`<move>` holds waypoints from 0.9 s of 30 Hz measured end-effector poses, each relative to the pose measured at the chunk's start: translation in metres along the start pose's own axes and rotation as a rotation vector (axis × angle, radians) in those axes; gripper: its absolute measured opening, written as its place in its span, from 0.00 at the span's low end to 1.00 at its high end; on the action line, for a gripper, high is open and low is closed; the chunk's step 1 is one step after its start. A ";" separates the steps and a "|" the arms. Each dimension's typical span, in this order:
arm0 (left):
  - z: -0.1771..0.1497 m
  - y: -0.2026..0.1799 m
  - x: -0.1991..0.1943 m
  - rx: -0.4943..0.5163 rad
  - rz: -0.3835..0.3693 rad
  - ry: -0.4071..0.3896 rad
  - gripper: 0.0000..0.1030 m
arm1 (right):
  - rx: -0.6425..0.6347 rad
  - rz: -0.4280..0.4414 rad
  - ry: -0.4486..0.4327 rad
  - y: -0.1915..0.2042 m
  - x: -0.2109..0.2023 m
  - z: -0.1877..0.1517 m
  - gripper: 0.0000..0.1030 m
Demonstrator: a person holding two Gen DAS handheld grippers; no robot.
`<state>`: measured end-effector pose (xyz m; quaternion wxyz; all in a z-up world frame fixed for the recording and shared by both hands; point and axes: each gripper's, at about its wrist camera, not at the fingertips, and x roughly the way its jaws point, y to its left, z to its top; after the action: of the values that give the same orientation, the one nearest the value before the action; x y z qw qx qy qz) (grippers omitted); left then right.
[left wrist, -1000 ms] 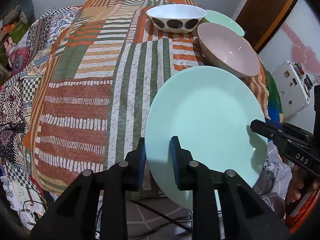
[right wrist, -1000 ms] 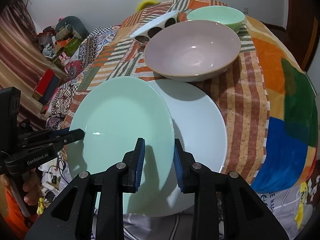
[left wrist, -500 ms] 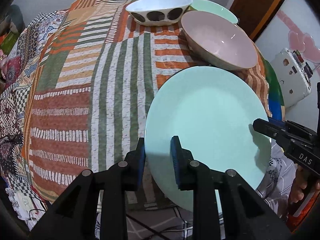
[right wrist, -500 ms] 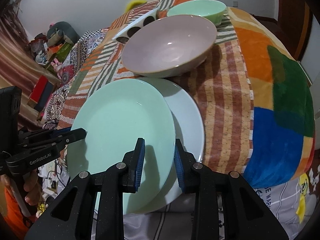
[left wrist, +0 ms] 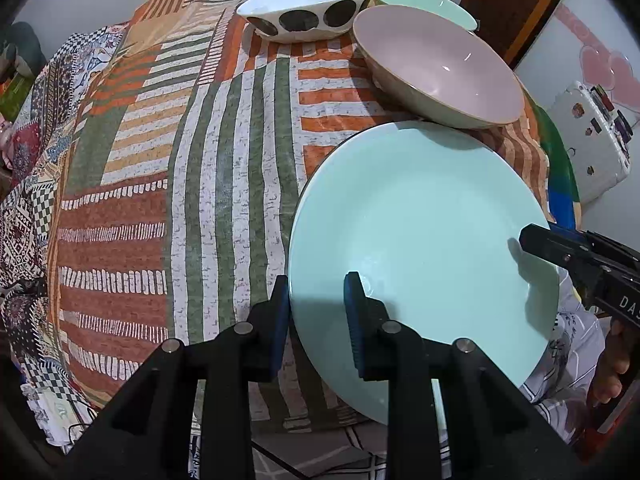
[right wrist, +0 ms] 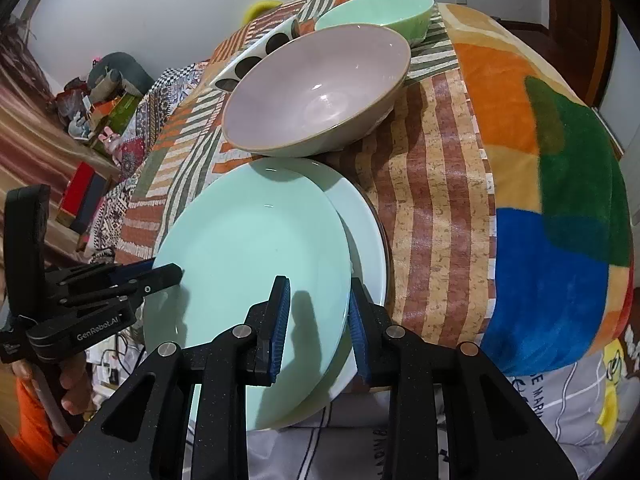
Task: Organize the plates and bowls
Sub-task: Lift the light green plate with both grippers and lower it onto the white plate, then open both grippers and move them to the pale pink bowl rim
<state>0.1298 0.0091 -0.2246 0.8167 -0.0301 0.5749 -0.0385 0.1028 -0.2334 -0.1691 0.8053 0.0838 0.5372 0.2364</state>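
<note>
A mint-green plate (left wrist: 416, 240) is held between both grippers. My left gripper (left wrist: 318, 312) is shut on its left rim. My right gripper (right wrist: 318, 320) is shut on its right rim, and shows in the left wrist view (left wrist: 576, 256). In the right wrist view the mint plate (right wrist: 256, 272) sits tilted over a white plate (right wrist: 366, 236) lying on the patterned cloth near the table's front edge. A pink bowl (right wrist: 316, 88) stands just behind the plates, with a mint bowl (right wrist: 380, 10) and a white bowl with dark spots (left wrist: 308, 10) farther back.
The table is covered by a striped patchwork cloth (left wrist: 200, 160) and a bright colour-block blanket (right wrist: 560, 200) on the right. The left half of the cloth holds no dishes. A white appliance (left wrist: 592, 136) stands beyond the table's right side. Clutter (right wrist: 100, 92) lies at far left.
The mint plate has moved to the right with both grippers and now covers most of the white plate. Both grippers kept their hold on it.
</note>
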 end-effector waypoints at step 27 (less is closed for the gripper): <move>0.026 0.004 -0.051 -0.011 -0.020 -0.131 0.48 | -0.019 -0.075 -0.170 -0.012 -0.038 0.021 0.38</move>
<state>0.1368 0.0180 -0.1682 0.8520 -0.0427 0.5201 -0.0413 0.1138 -0.2594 -0.1341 0.8571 0.0757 0.4673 0.2030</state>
